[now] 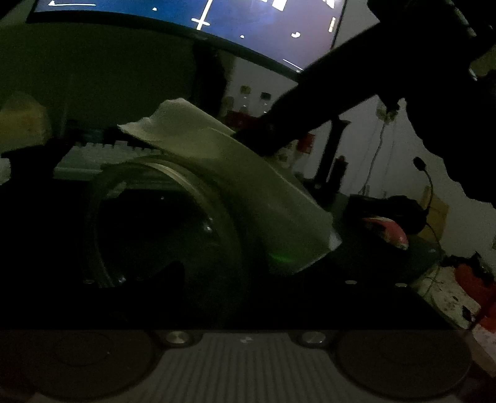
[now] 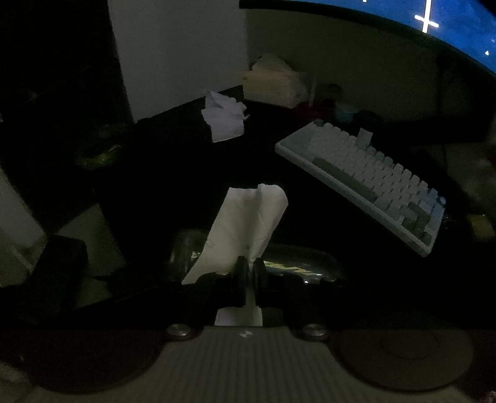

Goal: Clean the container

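Note:
The scene is very dark. A round clear container (image 1: 161, 223) lies on its side with its open mouth facing the left wrist camera, between the dark fingers of my left gripper (image 1: 217, 279), which looks shut on it. A white tissue (image 1: 223, 161) is draped over the container's top and right side. My right gripper (image 1: 266, 139) reaches in from the upper right, pinching the tissue's upper part. In the right wrist view my right gripper (image 2: 251, 269) is shut on the tissue (image 2: 245, 217), which stands up above the dim container (image 2: 297, 263).
A white keyboard (image 2: 365, 179) lies on the dark desk under a lit blue monitor (image 1: 217, 21). A crumpled tissue (image 2: 224, 116) and a tissue box (image 2: 272, 83) sit at the desk's far side. A headset (image 1: 406, 214) and a red object (image 1: 387, 232) lie at right.

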Available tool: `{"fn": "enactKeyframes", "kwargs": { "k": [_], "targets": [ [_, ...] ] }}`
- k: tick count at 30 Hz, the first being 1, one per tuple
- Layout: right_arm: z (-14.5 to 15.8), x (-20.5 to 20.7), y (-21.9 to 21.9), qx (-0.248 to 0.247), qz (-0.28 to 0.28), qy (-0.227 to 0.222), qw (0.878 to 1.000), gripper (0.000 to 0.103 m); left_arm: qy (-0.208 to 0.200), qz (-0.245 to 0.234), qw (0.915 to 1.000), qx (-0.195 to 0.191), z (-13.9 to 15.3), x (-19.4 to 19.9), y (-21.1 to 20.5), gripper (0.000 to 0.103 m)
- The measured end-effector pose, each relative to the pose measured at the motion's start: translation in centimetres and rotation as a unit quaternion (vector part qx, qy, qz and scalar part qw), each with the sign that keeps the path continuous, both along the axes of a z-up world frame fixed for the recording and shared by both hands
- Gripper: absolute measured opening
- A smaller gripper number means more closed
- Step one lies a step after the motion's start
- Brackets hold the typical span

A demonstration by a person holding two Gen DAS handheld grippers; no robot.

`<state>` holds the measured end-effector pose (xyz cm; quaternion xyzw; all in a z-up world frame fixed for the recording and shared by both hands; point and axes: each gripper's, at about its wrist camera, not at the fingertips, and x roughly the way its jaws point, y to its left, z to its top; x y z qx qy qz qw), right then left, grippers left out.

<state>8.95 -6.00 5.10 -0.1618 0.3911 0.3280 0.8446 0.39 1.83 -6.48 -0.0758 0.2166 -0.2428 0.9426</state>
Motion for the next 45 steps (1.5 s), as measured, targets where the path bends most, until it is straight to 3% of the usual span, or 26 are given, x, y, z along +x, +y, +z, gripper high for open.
{"fn": "enactKeyframes", "kwargs": {
  "k": [4, 7, 10, 17, 25, 27, 31, 35, 42, 45],
  "targets": [
    [-1.0, 2.6, -0.7, -0.037, -0.054, -0.029, 0.997, 0.008, -0.005, 0.028, 0.9994, 0.02, 0.0, 0.1, -0.3, 0.084],
    [-1.3, 3.8, -0.8, -0.03, -0.072, -0.037, 0.996, 0.007, -0.013, 0.037, 0.9986, 0.035, -0.1, 0.3, -0.5, 0.084],
    [-1.2, 3.4, 0.3, -0.016, -0.058, -0.052, 0.997, 0.007, -0.004, 0.039, 0.9991, 0.016, 0.0, 1.0, 0.3, 0.084],
    [-0.5, 1.9, 2.4, 0.028, 0.015, -0.039, 0.999, 0.007, 0.0, 0.048, 0.9988, -0.006, 0.0, 1.6, 0.8, 0.084],
    [-1.8, 5.7, 0.5, -0.042, -0.101, -0.065, 0.992, 0.007, -0.003, 0.051, 0.9987, -0.003, 0.0, 1.7, 0.8, 0.084],
    [-1.8, 4.8, 1.0, -0.036, -0.088, -0.084, 0.992, 0.007, -0.002, 0.051, 0.9987, -0.002, 0.1, 1.8, 0.8, 0.084],
    [-0.9, 2.2, 2.1, 0.038, -0.016, -0.055, 0.998, 0.007, -0.005, 0.055, 0.9985, 0.003, -0.1, 1.8, 0.7, 0.084],
    [-0.7, 0.7, 2.1, 0.05, 0.015, -0.047, 0.998, 0.007, -0.012, 0.056, 0.9983, 0.013, -0.2, 1.6, 0.3, 0.084],
    [-1.6, 4.3, -1.6, 0.03, -0.093, -0.039, 0.994, 0.007, -0.009, 0.054, 0.9985, 0.004, -0.2, 1.5, 0.3, 0.085],
    [-1.4, 3.9, -1.4, 0.04, -0.082, -0.038, 0.995, 0.007, -0.01, 0.054, 0.9985, 0.006, -0.2, 1.5, 0.2, 0.085]
  ]
}}
